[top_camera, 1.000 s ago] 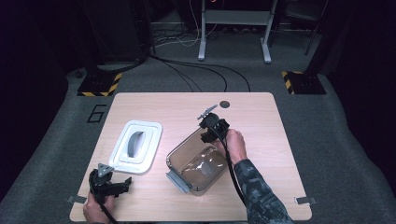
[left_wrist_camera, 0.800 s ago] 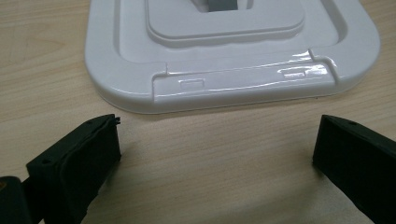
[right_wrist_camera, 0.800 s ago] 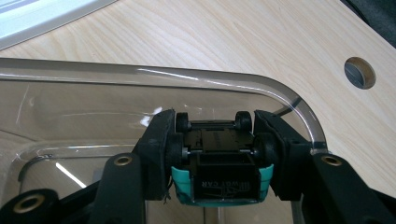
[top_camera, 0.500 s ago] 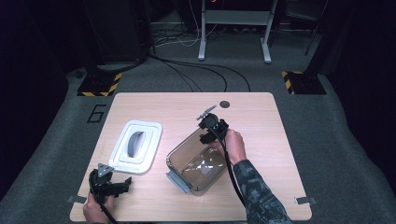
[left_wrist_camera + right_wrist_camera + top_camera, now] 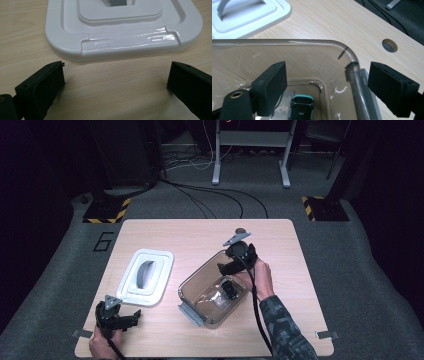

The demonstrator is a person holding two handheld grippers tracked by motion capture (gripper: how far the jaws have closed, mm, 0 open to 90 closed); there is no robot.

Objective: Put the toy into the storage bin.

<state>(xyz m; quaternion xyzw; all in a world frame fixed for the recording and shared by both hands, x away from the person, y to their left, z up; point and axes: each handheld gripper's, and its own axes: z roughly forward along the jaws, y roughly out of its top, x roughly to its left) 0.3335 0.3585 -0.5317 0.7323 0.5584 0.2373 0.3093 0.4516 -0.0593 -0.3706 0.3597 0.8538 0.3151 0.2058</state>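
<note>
I'm holding the right tool (image 5: 235,262) spread wide, straddling the far corner wall of the clear rounded-rectangle plastic bin (image 5: 192,292), which is lying mid-desk, long axis diagonal. A small black-and-teal item (image 5: 302,105) is sitting inside. Left tool (image 5: 120,317) is parked released near the desk's (image 5: 200,232) near-left corner, pointing at the glossy white lid (image 5: 160,265).

You're looking down on the whole table (image 5: 165,232) from overhead; your left gripper view hugs the white lid (image 5: 120,42), the right peers into the clear container (image 5: 287,50), lid beyond.
</note>
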